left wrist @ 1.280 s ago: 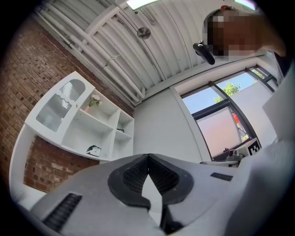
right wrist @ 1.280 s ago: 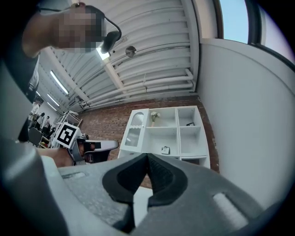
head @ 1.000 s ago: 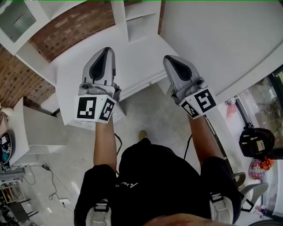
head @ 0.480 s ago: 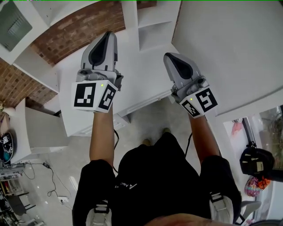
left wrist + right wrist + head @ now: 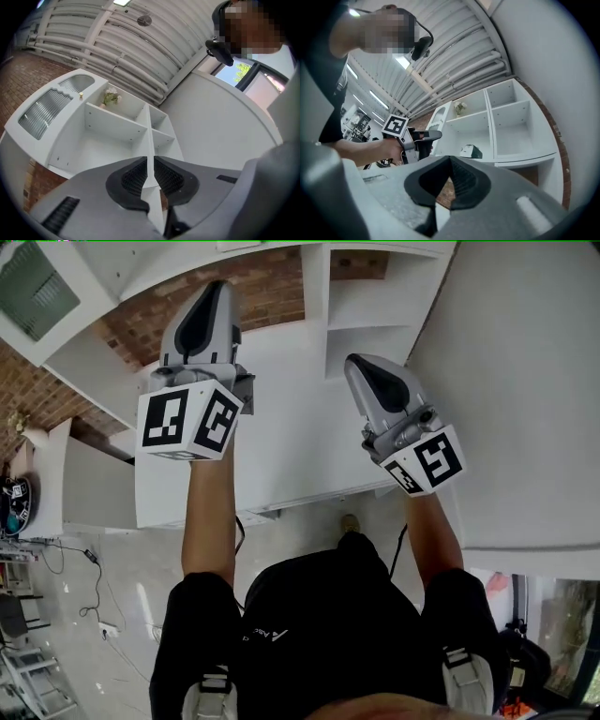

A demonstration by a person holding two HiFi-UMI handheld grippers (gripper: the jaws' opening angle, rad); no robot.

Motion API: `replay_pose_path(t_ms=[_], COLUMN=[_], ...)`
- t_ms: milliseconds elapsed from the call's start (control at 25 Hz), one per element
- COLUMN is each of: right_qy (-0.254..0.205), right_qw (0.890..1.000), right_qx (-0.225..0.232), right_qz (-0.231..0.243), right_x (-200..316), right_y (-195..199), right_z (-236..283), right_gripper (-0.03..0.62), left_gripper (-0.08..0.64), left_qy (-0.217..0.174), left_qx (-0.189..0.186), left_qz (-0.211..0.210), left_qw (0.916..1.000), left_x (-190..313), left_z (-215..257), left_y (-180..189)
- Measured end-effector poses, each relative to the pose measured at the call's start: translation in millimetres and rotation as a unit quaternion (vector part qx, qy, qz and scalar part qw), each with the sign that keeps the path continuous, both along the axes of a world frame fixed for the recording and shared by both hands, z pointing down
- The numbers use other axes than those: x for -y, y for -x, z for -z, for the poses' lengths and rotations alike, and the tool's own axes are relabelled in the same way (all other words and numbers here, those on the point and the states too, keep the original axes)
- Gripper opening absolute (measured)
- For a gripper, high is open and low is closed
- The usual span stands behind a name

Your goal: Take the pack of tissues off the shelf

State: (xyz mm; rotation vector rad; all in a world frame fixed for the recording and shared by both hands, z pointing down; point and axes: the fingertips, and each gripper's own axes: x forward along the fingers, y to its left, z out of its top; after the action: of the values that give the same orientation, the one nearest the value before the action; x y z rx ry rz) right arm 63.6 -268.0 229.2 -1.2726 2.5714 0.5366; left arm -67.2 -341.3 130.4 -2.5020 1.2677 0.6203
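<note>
The tissue pack (image 5: pixel 471 151), dark green and white, lies on the bottom board of the white shelf unit (image 5: pixel 506 126), in its left compartment. It shows only in the right gripper view. My left gripper (image 5: pixel 151 164) points at the shelf unit (image 5: pixel 117 126). Its jaws are opening, with a narrow slit and nothing between them. In the head view the left gripper (image 5: pixel 202 324) is held high, ahead of the right gripper (image 5: pixel 361 376). My right gripper (image 5: pixel 450 161) is shut and empty, well short of the pack. The left gripper (image 5: pixel 423 138) also shows in the right gripper view, left of the pack.
A small bunch of pale flowers (image 5: pixel 110 97) stands on the upper shelf. A cabinet with ribbed glass doors (image 5: pixel 47 110) adjoins the shelf's left side. Brick wall (image 5: pixel 272 287) shows behind the unit, and a plain white wall (image 5: pixel 525 352) runs along the right. Cables (image 5: pixel 84 563) lie on the floor.
Both grippers have come closer to the shelf unit, the left one rising higher and further forward. More of the shelf compartments now shows at the top of the head view.
</note>
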Motion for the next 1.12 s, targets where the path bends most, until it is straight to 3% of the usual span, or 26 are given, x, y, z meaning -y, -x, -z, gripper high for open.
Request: replay_pose_path(t_ms=[200,360,480,800,1120], right_qy=[-0.001,0.001,0.001,0.002,-0.005], right_qw=[0.998,0.995,0.992,0.991,0.992], right_qx=[-0.001,-0.009,-0.011,-0.005,-0.010], right_qz=[0.060,0.103,0.122,0.130,0.125], right_x=[53,78,93,116,123], right_y=[-32,-51,-63,-74,-77], right_z=[-3,-4,-6,-4,-9], right_gripper=[0.002,0.002,0.002,0.002,0.002], left_gripper=[0.160,0.359,0.446,0.506,0.506], left_qy=[0.017,0.047,0.071,0.136,0.202], left_qx=[0.015,0.031,0.033,0.092,0.117], left_qz=[0.080,0.153,0.184,0.238,0.229], left_qw=[0.9965,0.9867,0.9798,0.9573,0.9450], left_x=[66,114,146,221,267], left_z=[9,16,20,12,-24], left_y=[-25,-33,-35,-38,-39])
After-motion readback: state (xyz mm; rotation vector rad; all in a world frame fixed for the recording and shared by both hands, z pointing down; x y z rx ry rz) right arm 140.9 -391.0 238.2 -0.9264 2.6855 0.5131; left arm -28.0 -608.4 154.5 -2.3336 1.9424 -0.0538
